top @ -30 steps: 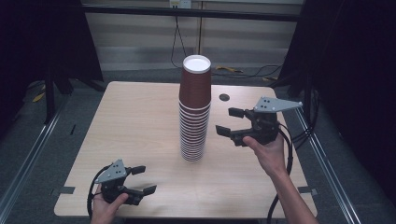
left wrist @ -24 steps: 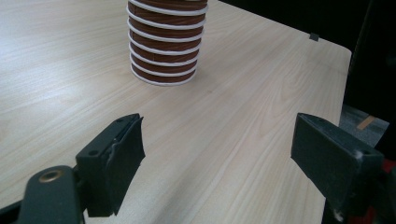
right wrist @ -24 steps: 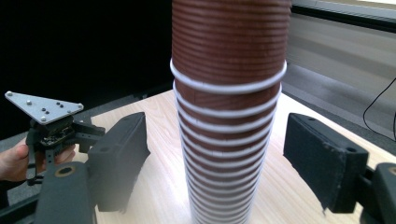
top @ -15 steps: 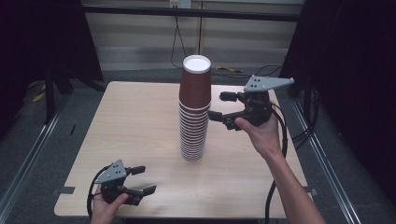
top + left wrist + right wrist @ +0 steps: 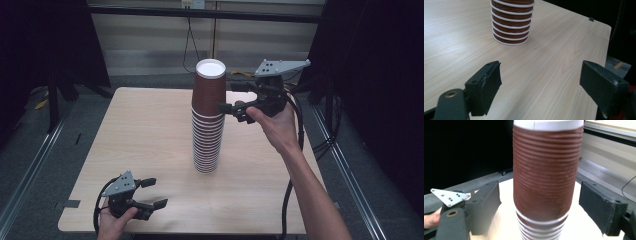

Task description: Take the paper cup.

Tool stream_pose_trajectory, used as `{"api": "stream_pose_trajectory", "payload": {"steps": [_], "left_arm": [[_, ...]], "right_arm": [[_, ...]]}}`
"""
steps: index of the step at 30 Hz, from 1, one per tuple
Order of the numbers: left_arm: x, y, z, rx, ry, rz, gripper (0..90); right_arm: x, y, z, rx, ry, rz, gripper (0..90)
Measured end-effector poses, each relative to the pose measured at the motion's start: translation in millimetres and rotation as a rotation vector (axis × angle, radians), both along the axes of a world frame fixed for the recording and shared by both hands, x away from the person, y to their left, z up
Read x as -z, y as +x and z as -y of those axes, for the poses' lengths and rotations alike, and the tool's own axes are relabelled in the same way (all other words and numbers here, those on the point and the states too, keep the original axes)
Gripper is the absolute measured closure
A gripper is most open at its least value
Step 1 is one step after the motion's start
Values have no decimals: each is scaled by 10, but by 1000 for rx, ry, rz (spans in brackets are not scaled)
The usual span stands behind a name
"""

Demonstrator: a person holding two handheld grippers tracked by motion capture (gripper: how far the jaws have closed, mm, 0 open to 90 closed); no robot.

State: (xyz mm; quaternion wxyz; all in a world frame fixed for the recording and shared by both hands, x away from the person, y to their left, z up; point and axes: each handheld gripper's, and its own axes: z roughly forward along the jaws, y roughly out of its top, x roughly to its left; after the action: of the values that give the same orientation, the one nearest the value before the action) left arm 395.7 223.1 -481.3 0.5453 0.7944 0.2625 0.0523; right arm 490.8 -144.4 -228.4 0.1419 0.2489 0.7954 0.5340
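Note:
A tall stack of brown ribbed paper cups (image 5: 207, 135) stands upside down in the middle of the wooden table (image 5: 145, 125). My right gripper (image 5: 231, 96) is raised at the stack's right side, level with the top cup (image 5: 210, 92). It is open, and in the right gripper view its jaws flank the top cup (image 5: 546, 175) without touching it. My left gripper (image 5: 156, 192) rests low near the table's front left corner, open and holding nothing. The left gripper view looks across bare wood to the stack's base (image 5: 511, 22).
The table's right edge (image 5: 605, 32) drops to a dark floor. Black curtains hang on both sides, and metal rails (image 5: 30, 165) run along the floor. Cables (image 5: 295, 150) trail from the right gripper past the table's right side.
My right gripper has risen and moved left, from mid-height beside the stack to the top cup, with its jaws still open. The left gripper has stayed put.

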Motion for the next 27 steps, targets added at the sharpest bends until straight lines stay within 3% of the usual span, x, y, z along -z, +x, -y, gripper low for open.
{"api": "stream_pose_trajectory", "payload": {"steps": [5, 12, 27], "left_arm": [[3, 2, 1, -2, 1, -3, 172], [2, -4, -5, -3, -2, -3, 173], [5, -1, -23, -13, 5, 1, 175]], "right_arm": [[-53, 94, -72, 0, -20, -8, 171], [-93, 209, -198, -10, -7, -11, 164], [-163, 335, -335, -8, -25, -17, 155]]}}
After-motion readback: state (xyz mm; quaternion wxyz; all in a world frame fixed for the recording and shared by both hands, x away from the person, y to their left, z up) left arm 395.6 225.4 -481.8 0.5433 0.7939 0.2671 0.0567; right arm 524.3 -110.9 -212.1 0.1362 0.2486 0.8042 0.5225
